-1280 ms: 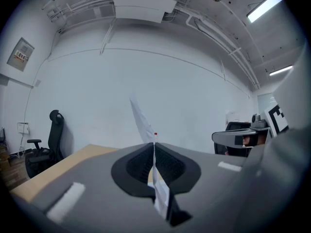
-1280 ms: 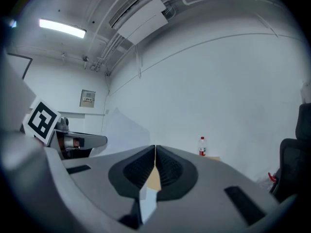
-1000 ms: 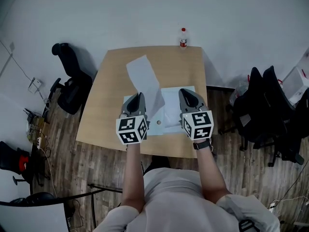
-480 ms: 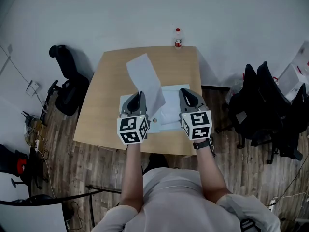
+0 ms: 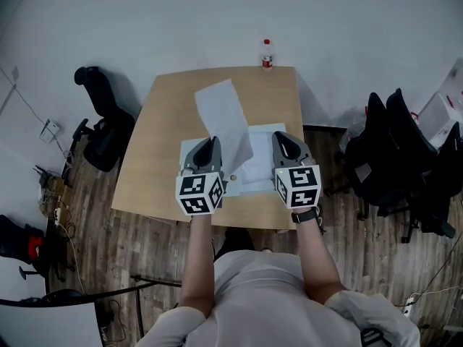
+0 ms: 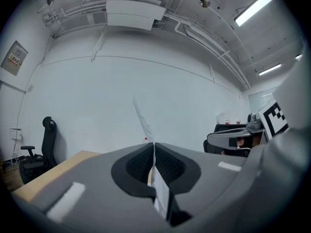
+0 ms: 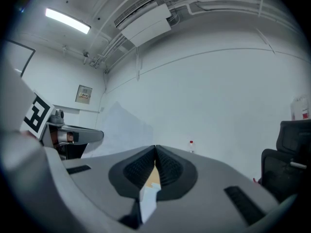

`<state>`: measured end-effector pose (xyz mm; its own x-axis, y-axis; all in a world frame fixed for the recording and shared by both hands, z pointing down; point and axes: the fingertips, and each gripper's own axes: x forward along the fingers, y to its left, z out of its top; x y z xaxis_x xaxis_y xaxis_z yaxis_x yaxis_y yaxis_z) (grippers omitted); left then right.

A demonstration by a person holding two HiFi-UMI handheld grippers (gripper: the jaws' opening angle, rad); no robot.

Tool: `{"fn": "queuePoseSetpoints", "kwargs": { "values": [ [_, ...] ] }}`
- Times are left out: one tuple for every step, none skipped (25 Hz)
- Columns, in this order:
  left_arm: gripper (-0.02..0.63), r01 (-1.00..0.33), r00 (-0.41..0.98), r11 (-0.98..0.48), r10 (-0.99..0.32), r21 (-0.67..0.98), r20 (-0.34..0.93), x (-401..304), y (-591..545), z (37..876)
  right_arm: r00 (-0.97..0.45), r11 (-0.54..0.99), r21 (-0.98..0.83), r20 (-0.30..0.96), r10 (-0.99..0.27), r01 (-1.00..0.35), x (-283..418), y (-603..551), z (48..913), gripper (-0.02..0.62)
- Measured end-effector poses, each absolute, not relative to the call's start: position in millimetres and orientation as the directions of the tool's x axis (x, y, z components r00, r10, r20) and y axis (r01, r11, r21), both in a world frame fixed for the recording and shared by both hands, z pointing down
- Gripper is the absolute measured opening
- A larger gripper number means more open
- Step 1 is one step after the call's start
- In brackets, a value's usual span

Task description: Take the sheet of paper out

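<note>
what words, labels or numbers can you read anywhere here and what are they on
No text can be read.
Bottle label: red, too small.
Wall panels: blurred.
Cubes: black-and-white square patterns, no words.
Sheet of paper and folder: no print visible.

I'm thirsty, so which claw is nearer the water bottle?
Right. The right claw points nearly straight at the water bottle; the left claw is offset farther left.

Table [image 5: 155,150] matt light wood; sheet [image 5: 223,114] thin white paper; folder [image 5: 260,157] smooth; floor [image 5: 108,244] wood planks.
</note>
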<state>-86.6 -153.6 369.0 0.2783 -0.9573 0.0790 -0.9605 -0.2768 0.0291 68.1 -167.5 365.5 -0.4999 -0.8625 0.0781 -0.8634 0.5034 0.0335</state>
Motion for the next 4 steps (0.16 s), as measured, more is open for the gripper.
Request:
{"fn": "queuePoseSetpoints", "kwargs": {
  "values": [
    [0.012,-0.96,0.281,-0.28,-0.956,0.03,0.08,-86.2,-154.7,370.7,-0.499,0.503,0.031,0.08,-0.863,-0.864,68.5,-169.2,367.6,0.012],
    [0.012,-0.959,0.284,-0.282,-0.955,0.032,0.082,-86.2,-156.0,372.4,-0.499,0.502,0.029,0.082,-0.863,-0.864,68.8,-171.2,369.6,0.012],
    [0.012,-0.958,0.286,-0.284,-0.954,0.035,0.083,-86.4,-157.5,374.0,-0.498,0.502,0.027,0.084,-0.863,-0.865,68.9,-173.3,371.5,0.012],
    [0.012,-0.957,0.289,-0.287,-0.954,0.038,0.084,-86.7,-159.0,375.6,-0.497,0.501,0.025,0.086,-0.863,-0.865,69.1,-175.4,373.4,0.012]
  ]
}}
